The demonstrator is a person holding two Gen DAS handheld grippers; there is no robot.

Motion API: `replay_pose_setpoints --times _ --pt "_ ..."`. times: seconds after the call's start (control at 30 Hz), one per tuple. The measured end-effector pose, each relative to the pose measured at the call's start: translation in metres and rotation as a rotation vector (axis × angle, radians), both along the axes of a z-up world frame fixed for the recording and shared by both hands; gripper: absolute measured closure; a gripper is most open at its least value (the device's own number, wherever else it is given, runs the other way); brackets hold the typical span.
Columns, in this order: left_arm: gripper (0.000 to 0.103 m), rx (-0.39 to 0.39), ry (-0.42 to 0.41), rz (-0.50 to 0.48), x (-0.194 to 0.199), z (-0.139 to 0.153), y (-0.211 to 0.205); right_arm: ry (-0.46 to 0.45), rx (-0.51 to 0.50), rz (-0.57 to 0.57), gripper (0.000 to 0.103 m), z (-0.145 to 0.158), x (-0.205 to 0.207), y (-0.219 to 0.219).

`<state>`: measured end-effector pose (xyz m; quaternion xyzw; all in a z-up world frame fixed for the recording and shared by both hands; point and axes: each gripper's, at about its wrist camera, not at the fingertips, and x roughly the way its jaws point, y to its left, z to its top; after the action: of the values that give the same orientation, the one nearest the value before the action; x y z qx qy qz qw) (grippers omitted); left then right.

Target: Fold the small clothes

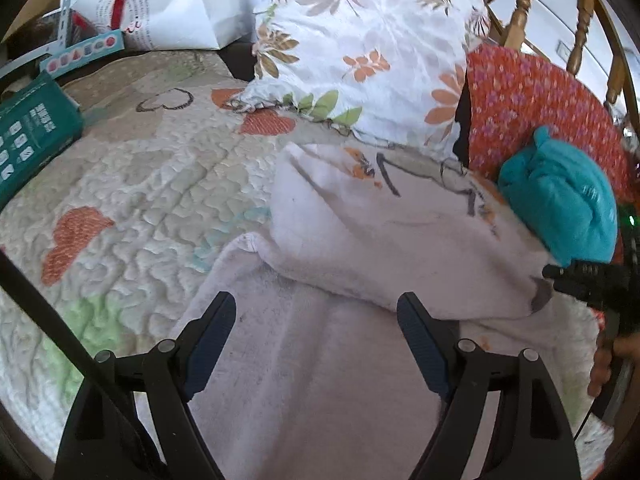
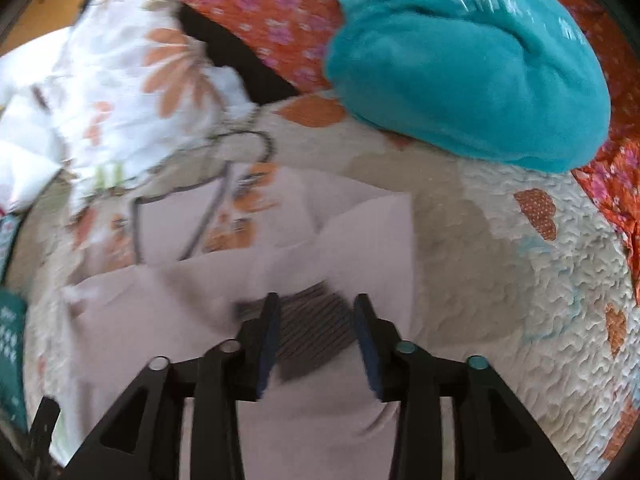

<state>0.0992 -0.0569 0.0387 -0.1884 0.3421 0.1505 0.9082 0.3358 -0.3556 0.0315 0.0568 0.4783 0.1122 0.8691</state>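
The left gripper (image 1: 316,344) hangs over a pale pink garment (image 1: 328,360) spread on a quilted bedspread (image 1: 140,184). Its jaws stand wide apart with nothing pinched between them; the flat lower layer of the garment lies under the gap. Just ahead of the jaws, a folded-over flap of the same garment forms a raised ridge, printed with grey lines and orange patches near its far edge. Beyond that flap sits a white pillow (image 1: 360,52) with orange flowers, and to the right of it an orange cushion (image 1: 536,100) with small pink flowers. A teal fleece bundle (image 1: 560,204) rests against the cushion, ahead and right of the jaws. Far to the left of the jaws a green box (image 1: 32,136) lies at the bedspread's edge, with a white paper bag (image 1: 168,4) behind it. At the right border the other tool's black body shows, with a hand (image 1: 608,364) on it.

The right gripper (image 2: 316,320) is released: its jaws are parted and not pressing on anything. Between them lies a dark, striped patch of the garment (image 2: 280,248), seemingly a label or neck band, though blur hides which. The garment's folded layers spread ahead and left of these jaws. The teal bundle (image 2: 460,64) lies ahead and to the right, and bare bedspread (image 2: 520,280) lies right of the jaws.
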Motion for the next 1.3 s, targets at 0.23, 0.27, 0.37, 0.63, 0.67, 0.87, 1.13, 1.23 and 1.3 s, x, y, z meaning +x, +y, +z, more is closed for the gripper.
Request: replay_pose_setpoints --times 0.23,0.27,0.37,0.63,0.67,0.87,1.13,1.23,1.3 --pt "0.021 0.019 -0.003 -0.016 -0.003 -0.010 0.009 0.059 0.046 0.143 0.094 -0.017 -0.006 0.005" --pt "0.021 0.013 -0.012 -0.003 -0.005 -0.009 0.013 0.038 0.025 0.129 0.094 -0.013 -0.011 0.000" --pt "0.021 -0.038 -0.022 0.035 -0.008 -0.010 0.024 0.016 -0.157 0.037 0.091 -0.014 -0.015 -0.016" --pt "0.021 -0.163 -0.013 0.076 -0.011 -0.017 0.043 -0.149 -0.121 0.079 0.064 0.043 -0.029 0.033" --pt "0.021 -0.172 -0.013 0.073 -0.011 -0.017 0.044 -0.126 -0.071 0.181 0.064 0.044 -0.027 0.057" --pt "0.021 -0.186 -0.039 0.069 -0.013 -0.014 0.044 0.069 0.030 0.603 0.066 0.011 -0.021 0.216" --pt "0.021 -0.188 -0.066 0.060 -0.012 -0.012 0.050 0.085 -0.088 0.646 0.032 -0.017 0.005 0.342" --pt "0.021 -0.178 -0.066 0.066 -0.011 -0.012 0.052 0.065 -0.089 0.627 0.035 0.006 0.002 0.333" --pt "0.021 -0.162 -0.071 0.068 -0.012 -0.011 0.051 0.034 -0.037 0.591 0.035 0.025 -0.006 0.308"
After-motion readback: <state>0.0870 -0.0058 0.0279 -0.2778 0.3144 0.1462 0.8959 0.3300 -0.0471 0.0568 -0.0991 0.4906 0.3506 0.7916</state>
